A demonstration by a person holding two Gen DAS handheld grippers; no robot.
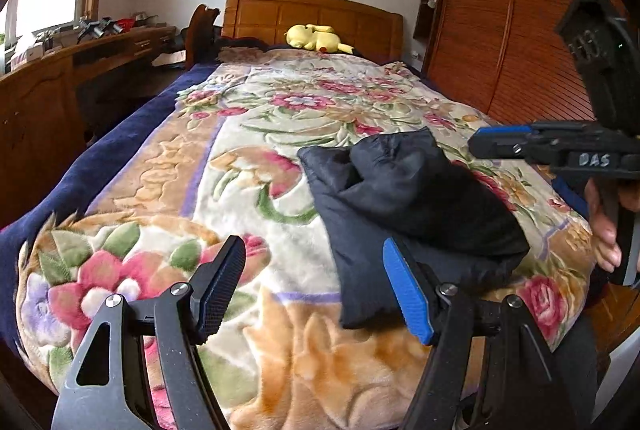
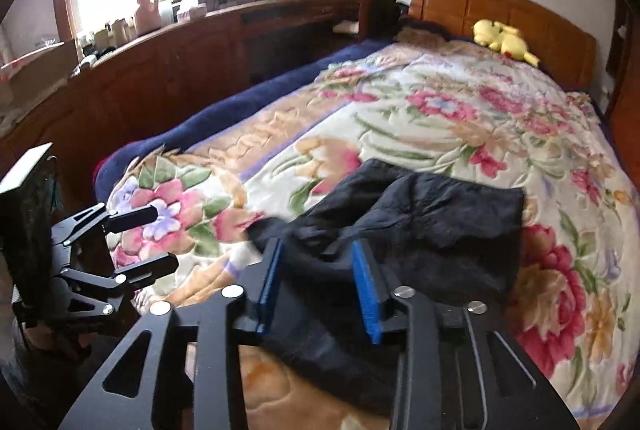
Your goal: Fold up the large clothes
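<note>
A black padded garment (image 1: pixel 404 206) lies folded into a compact bundle on the floral blanket (image 1: pixel 256 134) near the foot of the bed; it also shows in the right wrist view (image 2: pixel 432 226). My left gripper (image 1: pixel 316 278) is open and empty, just in front of the bundle's near left corner. My right gripper (image 2: pixel 318 280) is open above the bundle's near edge, holding nothing; from the left wrist view it shows at the right (image 1: pixel 504 144), above the garment. My left gripper appears at the left in the right wrist view (image 2: pixel 160 242).
A yellow plush toy (image 1: pixel 316 38) lies by the wooden headboard (image 1: pixel 312 10). A wooden desk with clutter (image 2: pixel 200 30) runs along the left under the window. A wooden wardrobe (image 1: pixel 500 10) stands to the right of the bed. A dark blue blanket (image 1: pixel 120 146) edges the bed's left side.
</note>
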